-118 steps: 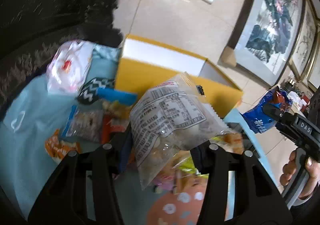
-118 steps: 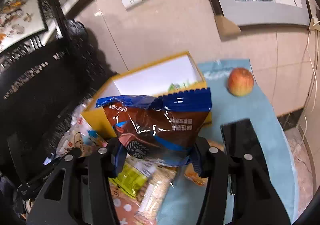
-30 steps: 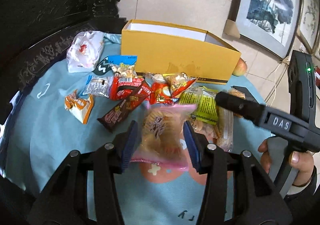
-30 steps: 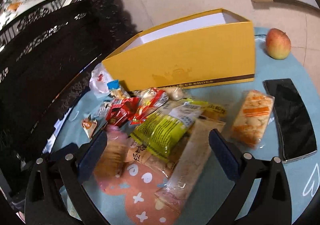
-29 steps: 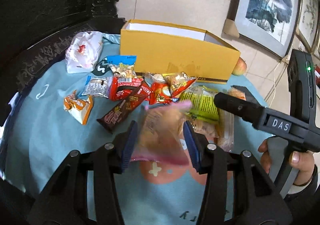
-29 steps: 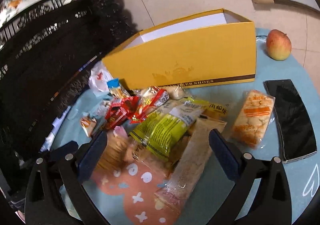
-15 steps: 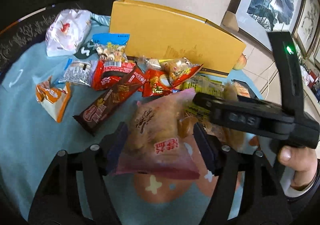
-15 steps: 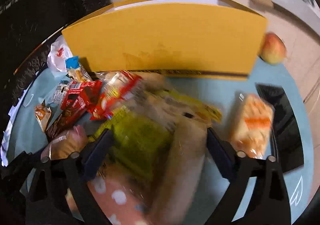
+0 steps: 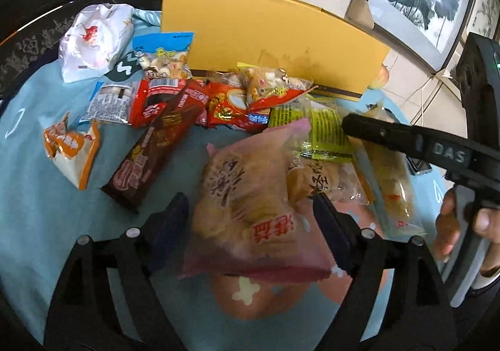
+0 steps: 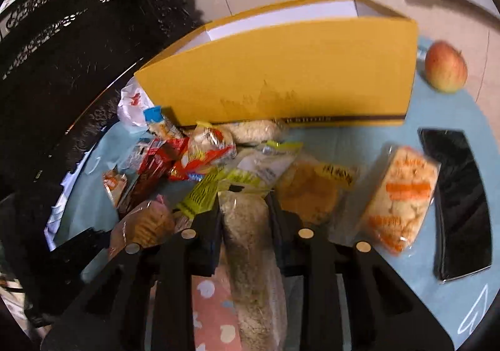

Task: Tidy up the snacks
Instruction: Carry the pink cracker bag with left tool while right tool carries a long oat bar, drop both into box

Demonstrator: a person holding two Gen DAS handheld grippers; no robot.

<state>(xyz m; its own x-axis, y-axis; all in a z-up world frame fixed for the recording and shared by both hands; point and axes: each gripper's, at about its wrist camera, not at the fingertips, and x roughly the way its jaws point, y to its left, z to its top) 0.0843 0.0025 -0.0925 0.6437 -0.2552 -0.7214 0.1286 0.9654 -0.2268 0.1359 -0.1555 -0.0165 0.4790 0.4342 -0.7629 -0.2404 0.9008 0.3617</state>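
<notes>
My left gripper (image 9: pixel 250 210) hangs low over the blue cloth. Its jaws are opening, and a pink biscuit packet (image 9: pixel 247 194) lies between them, seemingly free of the pads. My right gripper (image 10: pixel 243 207) is closing on a long pale cereal bar packet (image 10: pixel 250 244), and its fingers (image 10: pixel 212 213) press the packet's sides. From the left wrist view the right gripper's finger (image 9: pixel 390 135) reaches over the yellow-green packet (image 9: pixel 325 132). An open yellow box (image 10: pixel 297 76) stands behind the snack pile.
Red, brown and blue snack packets (image 9: pixel 162 132) lie scattered left of the pile, and a white bag (image 9: pixel 93 38) lies by the box corner. An orange-and-white packet (image 10: pixel 400 201), a black phone (image 10: pixel 459 201) and an apple (image 10: pixel 445 66) are on the right. A dark carved chair stands behind.
My left jaws have spread and the pink packet has sunk toward the cloth. The right gripper came down over the pile and its wide-open jaws closed on the long bar packet.
</notes>
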